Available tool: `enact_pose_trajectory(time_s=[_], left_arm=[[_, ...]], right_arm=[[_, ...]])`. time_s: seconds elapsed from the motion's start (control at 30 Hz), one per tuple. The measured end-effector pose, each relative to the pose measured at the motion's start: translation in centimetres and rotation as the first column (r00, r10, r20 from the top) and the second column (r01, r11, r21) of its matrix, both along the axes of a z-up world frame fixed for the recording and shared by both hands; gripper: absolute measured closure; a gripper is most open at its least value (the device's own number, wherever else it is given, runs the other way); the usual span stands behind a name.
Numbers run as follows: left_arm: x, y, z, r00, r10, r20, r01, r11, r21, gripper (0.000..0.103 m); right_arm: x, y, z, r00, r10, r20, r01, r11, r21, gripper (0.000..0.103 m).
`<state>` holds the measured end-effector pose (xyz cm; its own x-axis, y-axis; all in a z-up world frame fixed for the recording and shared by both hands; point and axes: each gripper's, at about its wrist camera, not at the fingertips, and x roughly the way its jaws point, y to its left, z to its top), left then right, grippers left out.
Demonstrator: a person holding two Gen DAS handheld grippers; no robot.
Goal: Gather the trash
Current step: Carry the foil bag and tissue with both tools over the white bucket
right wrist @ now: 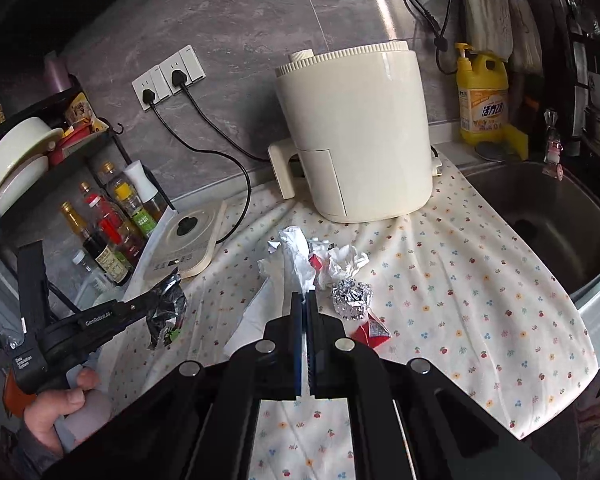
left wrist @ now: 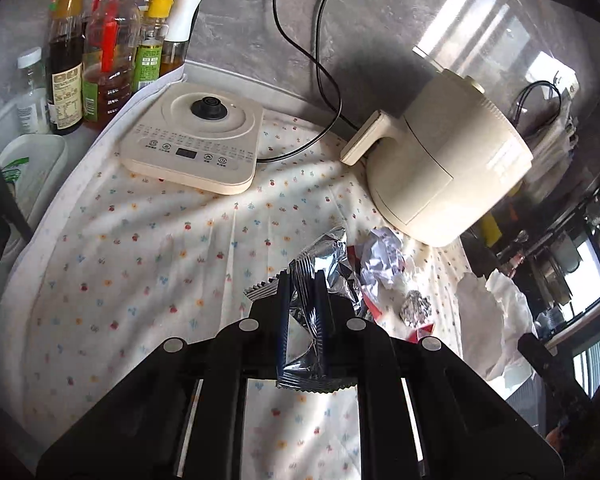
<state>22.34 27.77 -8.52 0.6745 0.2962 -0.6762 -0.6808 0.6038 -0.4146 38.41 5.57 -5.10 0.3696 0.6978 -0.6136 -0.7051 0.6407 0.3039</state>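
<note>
Here, floral cloth (right wrist: pixel 440 280), grey tiled wall (right wrist: pixel 240 20), sink (right wrist: pixel 540 216)

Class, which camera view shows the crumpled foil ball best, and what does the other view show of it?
The right wrist view: the foil ball sits whole and near centre on the cloth. In the left wrist view it is smaller, off to the right, beyond the held wrapper.

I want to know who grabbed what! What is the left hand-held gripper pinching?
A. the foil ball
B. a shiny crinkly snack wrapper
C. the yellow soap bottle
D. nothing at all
B: the left hand-held gripper is shut on the shiny snack wrapper, which the right wrist view also shows held above the cloth, while the foil ball lies on the flowered cloth.
</note>
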Motion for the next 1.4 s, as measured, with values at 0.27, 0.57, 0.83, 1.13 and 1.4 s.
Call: enact_pose_trajectory(time_s=[0.27, 0.57, 0.83, 1.13, 1.4], left_arm=[[-3.0, -6.6, 1.6, 1.000, -0.018, 0.014, 0.017, 1.000, 0.015, 0.091], [-4.0, -15.0, 1.6, 0.996, -0.089, 0.011, 0.088, 0.996, 0.013, 0.091], [-4.6, -21.7, 0.3, 0.986, -0.164, -0.030, 0.164, 0.986, 0.004, 0.091], [-5.2, -27.4, -2.8, 0.971, -0.225, -0.081, 0.223, 0.974, -0.040, 0.091], [-4.4, -32.2, -7.2, 0.942, -0.311, -0.129, 0.298, 0.948, -0.110, 0.091]], right_arm=[[-2.9, -6.8, 1.4, 1.000, 0.015, 0.008, -0.016, 1.000, 0.018, 0.100], [-5.7, -15.9, 1.4, 0.999, -0.009, -0.036, 0.010, 1.000, 0.025, 0.100], [-7.5, -22.9, -2.0, 0.993, -0.057, -0.103, 0.053, 0.998, -0.040, 0.100], [-8.5, -29.4, -7.7, 0.975, -0.130, -0.181, 0.103, 0.983, -0.153, 0.100], [-9.2, -34.4, -11.1, 0.955, -0.200, -0.219, 0.155, 0.966, -0.206, 0.100]])
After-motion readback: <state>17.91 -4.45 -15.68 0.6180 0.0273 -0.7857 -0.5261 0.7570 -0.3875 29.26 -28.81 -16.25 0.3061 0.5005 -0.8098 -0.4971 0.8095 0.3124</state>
